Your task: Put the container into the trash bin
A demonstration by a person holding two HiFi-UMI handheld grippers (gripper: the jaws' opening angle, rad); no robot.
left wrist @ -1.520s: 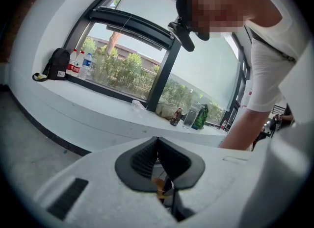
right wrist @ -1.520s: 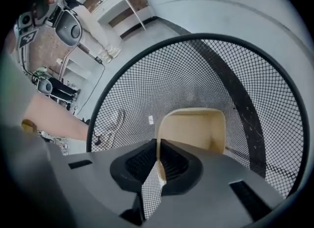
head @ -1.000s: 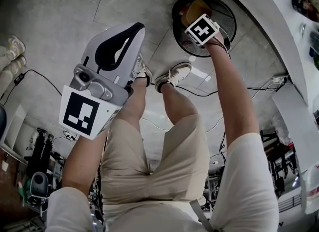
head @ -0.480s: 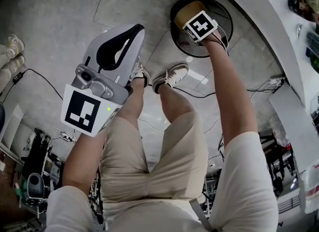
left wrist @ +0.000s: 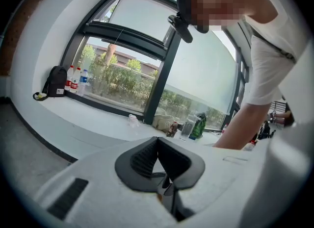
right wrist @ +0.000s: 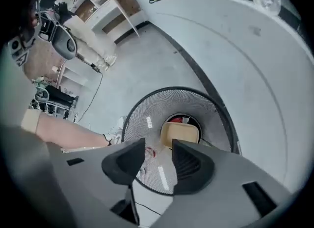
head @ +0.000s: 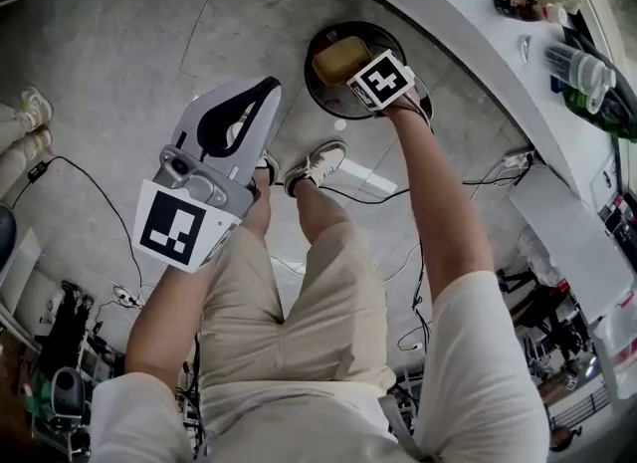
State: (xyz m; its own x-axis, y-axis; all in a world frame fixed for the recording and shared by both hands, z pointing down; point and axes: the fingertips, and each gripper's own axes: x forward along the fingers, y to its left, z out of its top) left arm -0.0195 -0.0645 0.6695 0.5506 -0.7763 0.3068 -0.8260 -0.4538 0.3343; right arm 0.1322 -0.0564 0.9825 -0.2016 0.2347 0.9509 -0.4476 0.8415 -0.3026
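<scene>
The tan container (right wrist: 180,135) lies flat on the bottom of the round black mesh trash bin (right wrist: 147,109); from the head view the container (head: 340,58) shows inside the bin (head: 320,93). My right gripper (right wrist: 158,149) hangs above the bin, pointing steeply down. Its jaws are opening, with nothing between them. In the head view only its marker cube (head: 381,81) shows, over the bin's right side. My left gripper (head: 267,86) is held to the left of the bin, away from it, jaws closed together and empty; in its own view the left gripper (left wrist: 157,141) faces the windows.
The bin stands on the grey floor against a curved white ledge (head: 468,23) that carries bottles (head: 577,68). My shoes (head: 317,162) are just short of the bin. Cables (head: 75,167) run over the floor, and another person's feet (head: 25,117) show at the left.
The right gripper has lifted off the bin and let go of the container, which now lies inside the bin. The left gripper has risen too.
</scene>
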